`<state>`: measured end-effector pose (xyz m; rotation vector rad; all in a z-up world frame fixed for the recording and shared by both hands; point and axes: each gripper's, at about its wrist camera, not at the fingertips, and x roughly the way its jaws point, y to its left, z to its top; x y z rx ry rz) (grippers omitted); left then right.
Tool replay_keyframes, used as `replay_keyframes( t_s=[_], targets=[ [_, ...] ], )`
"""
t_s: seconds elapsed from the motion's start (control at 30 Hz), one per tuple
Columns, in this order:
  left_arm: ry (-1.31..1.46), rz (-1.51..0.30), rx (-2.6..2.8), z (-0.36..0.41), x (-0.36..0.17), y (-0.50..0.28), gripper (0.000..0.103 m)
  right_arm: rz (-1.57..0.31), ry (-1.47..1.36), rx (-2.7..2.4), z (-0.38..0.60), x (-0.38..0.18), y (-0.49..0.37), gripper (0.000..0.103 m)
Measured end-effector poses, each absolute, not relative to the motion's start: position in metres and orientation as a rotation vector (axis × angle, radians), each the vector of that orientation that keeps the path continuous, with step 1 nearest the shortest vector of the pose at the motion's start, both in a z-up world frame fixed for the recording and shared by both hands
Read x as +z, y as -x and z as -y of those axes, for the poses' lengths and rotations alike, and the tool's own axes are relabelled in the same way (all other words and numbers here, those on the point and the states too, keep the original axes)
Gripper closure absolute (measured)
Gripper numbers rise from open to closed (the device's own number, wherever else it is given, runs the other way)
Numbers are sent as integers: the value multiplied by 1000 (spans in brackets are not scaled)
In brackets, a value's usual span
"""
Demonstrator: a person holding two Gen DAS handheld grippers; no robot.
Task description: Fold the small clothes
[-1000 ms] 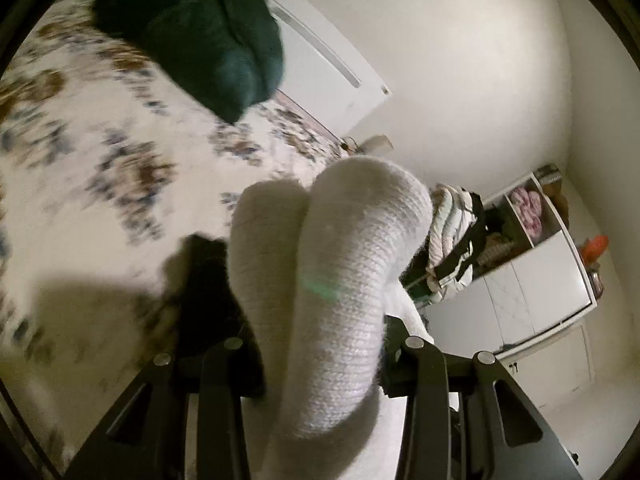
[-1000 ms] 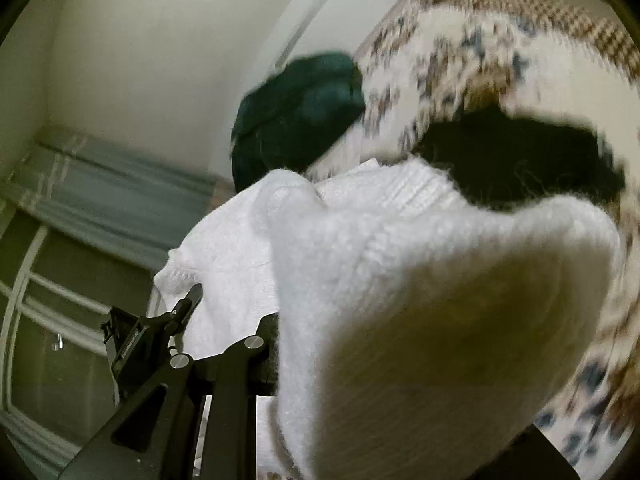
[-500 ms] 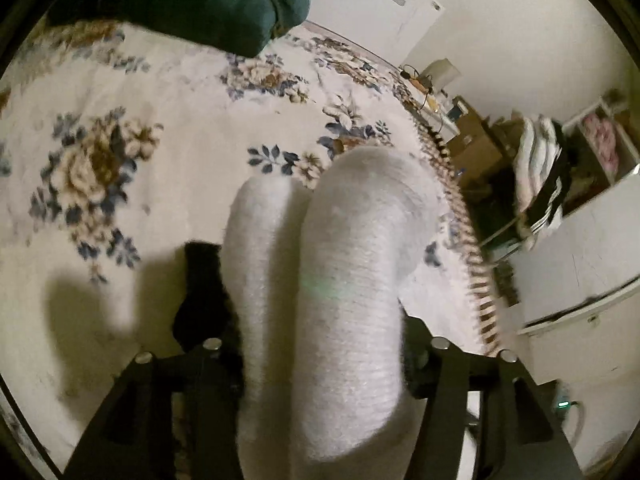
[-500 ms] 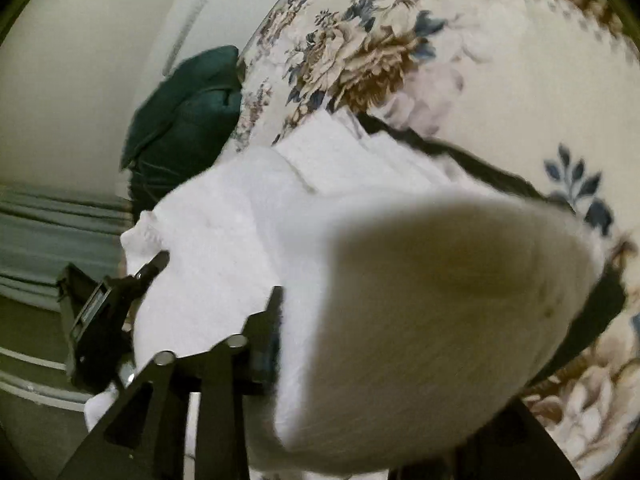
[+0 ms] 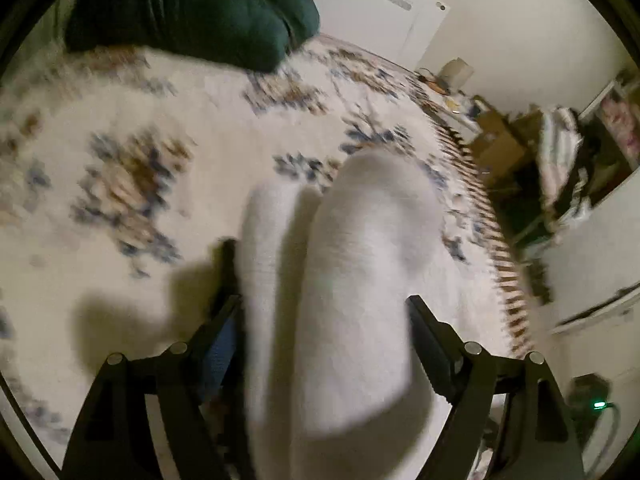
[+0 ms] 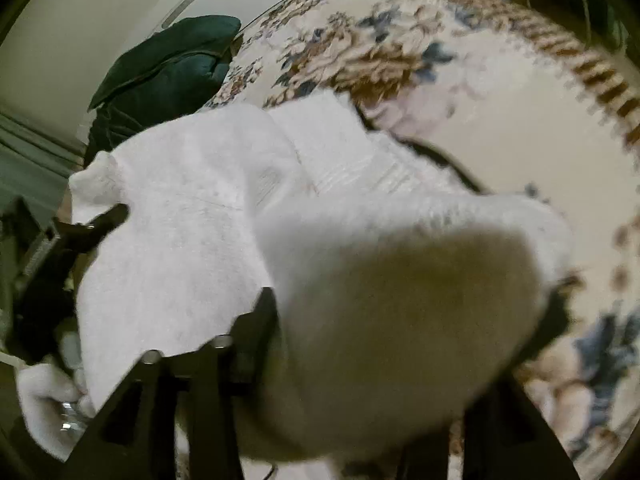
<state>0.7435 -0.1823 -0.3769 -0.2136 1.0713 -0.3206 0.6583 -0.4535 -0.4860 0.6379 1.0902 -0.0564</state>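
Observation:
A pair of white knit socks [image 5: 344,288] lies between the fingers of my left gripper [image 5: 320,304], just above the floral bedspread [image 5: 132,168]. The jaws stand wider apart than before, away from the sock sides. In the right wrist view the same white socks [image 6: 384,304] fill the frame, held between the fingers of my right gripper [image 6: 400,320], which is shut on them. The far end of the socks [image 6: 168,216] reaches the other gripper at the left. The right finger is hidden by the sock.
A dark green cushion [image 5: 192,8] lies at the head of the bed, also in the right wrist view [image 6: 160,76]. The bed's fringed edge [image 5: 508,272] runs on the right. Beyond it are boxes, hanging clothes and white shelving [image 5: 568,168].
Both grippers have lowered the socks toward the bedspread. The left gripper's fingers have spread apart from the socks.

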Motion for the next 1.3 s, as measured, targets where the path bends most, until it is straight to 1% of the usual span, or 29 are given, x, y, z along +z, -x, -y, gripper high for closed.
replay_keyframes(
  t_s=[0.03, 0.07, 0.1, 0.13, 0.17, 0.2, 0.23, 0.33, 0.43, 0.57, 1.0, 1.2, 1.3],
  targets=[
    [202, -1058, -304, 181, -367, -739, 23, -1089, -615, -63, 454, -476, -655, 26],
    [189, -1038, -283, 179, -355, -731, 22, -1086, -594, -72, 454, -467, -651, 20],
    [167, -1025, -258, 178, -344, -724, 22, -1089, -550, -91, 452, -454, -646, 11],
    [135, -1017, -229, 178, -334, -715, 18, -1086, -523, -97, 450, -443, -640, 7],
    [99, -1012, -198, 177, -325, -704, 11, -1086, -502, -105, 449, -433, -633, 4],
    [67, -1004, -170, 178, -317, -694, 8, -1087, -461, -121, 446, -421, -628, 2],
    [35, -1000, -146, 179, -310, -681, 5, -1076, -424, -128, 442, -408, -621, 2],
    [-4, -1009, -103, 177, -294, -644, 5, -1051, -309, -153, 434, -364, -601, 2],
    [-11, -1016, -82, 176, -276, -605, 5, -1035, -257, -164, 431, -325, -578, 1],
    [-11, -993, -59, 176, -236, -552, 5, -994, -219, -175, 424, -269, -535, 1],
    [-39, -863, -113, 165, -111, -390, 5, -828, -147, -213, 376, -90, -323, 1],
    [-51, -778, -117, 159, -55, -320, 5, -732, -102, -219, 356, -17, -231, 1],
    [-47, -753, -105, 158, -35, -292, 5, -699, -88, -205, 352, 16, -193, 1]
  ],
)
